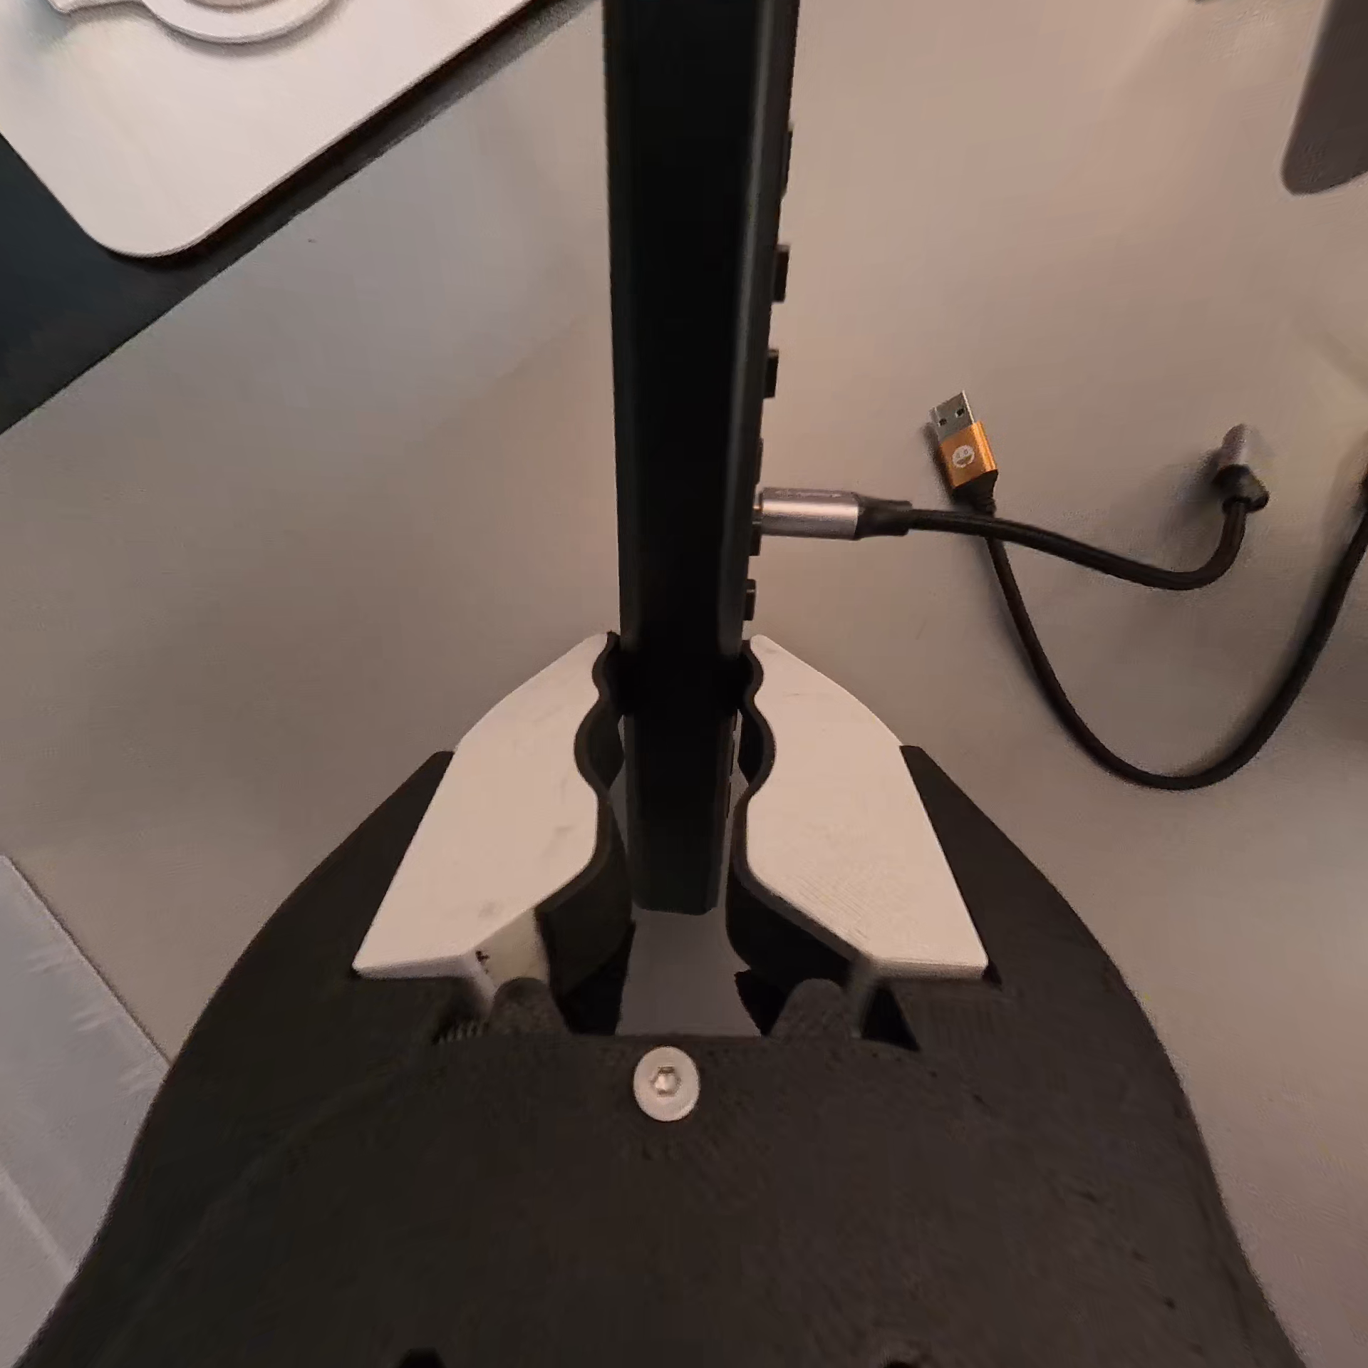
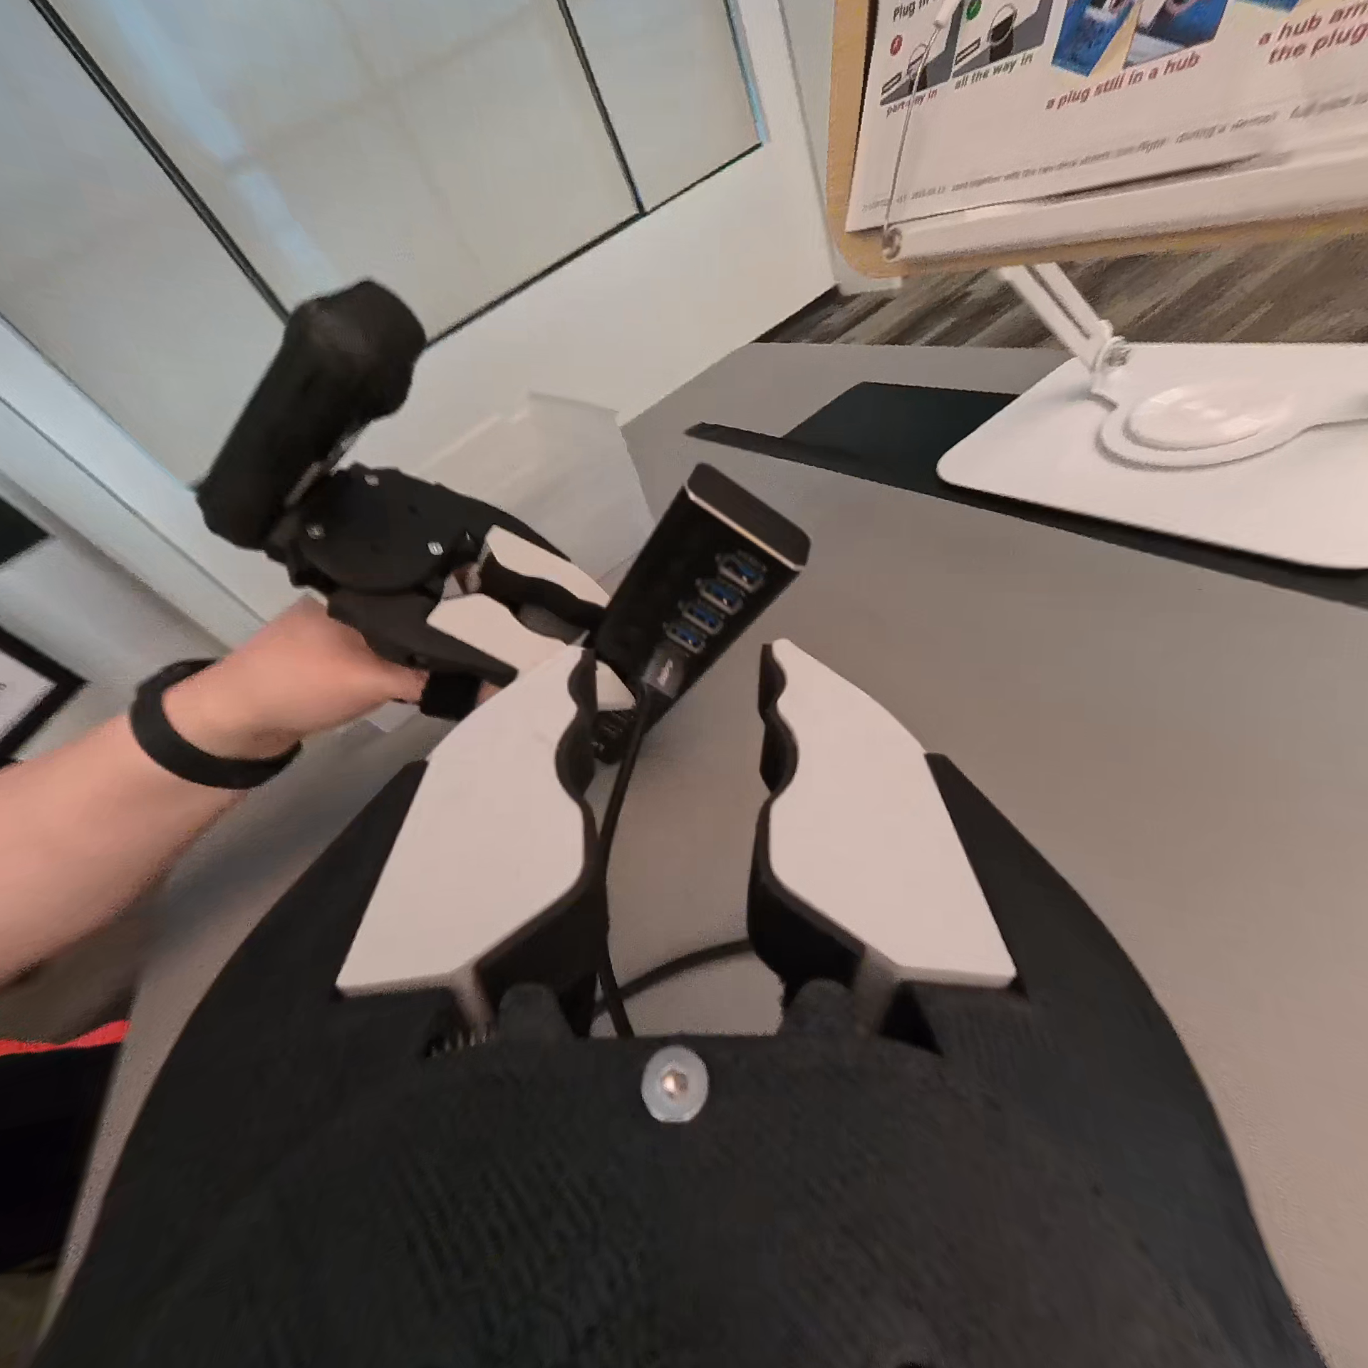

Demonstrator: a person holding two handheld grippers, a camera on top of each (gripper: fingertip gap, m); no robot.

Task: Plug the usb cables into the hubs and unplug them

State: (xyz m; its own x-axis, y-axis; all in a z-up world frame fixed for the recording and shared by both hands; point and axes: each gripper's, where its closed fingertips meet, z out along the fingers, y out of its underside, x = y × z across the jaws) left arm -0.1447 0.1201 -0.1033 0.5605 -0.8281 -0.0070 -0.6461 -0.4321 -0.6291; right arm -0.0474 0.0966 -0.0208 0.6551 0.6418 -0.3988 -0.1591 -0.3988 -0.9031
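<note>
My left gripper (image 1: 679, 670) is shut on a long black USB hub (image 1: 688, 370) and holds it lifted and tilted above the grey table. A silver plug (image 1: 807, 513) on a black braided cable (image 1: 1073, 562) sits in a port on the hub's right side. A loose orange USB plug (image 1: 961, 450) lies on the table to its right. In the right wrist view the hub (image 2: 703, 585) shows blue ports, with the silver plug (image 2: 661, 674) in the lowest one. My right gripper (image 2: 674, 670) is open, just short of that plug, its cable (image 2: 613, 851) running between the fingers.
A white stand base (image 2: 1155, 459) on a dark mat (image 2: 888, 426) sits at the far right and carries a board with a printed sheet (image 2: 1110, 111). The person's hand (image 2: 296, 688) holds the left gripper (image 2: 474, 592). The stand base also shows in the left wrist view (image 1: 185, 126). Tip to tip, the grippers are about 12 centimetres apart.
</note>
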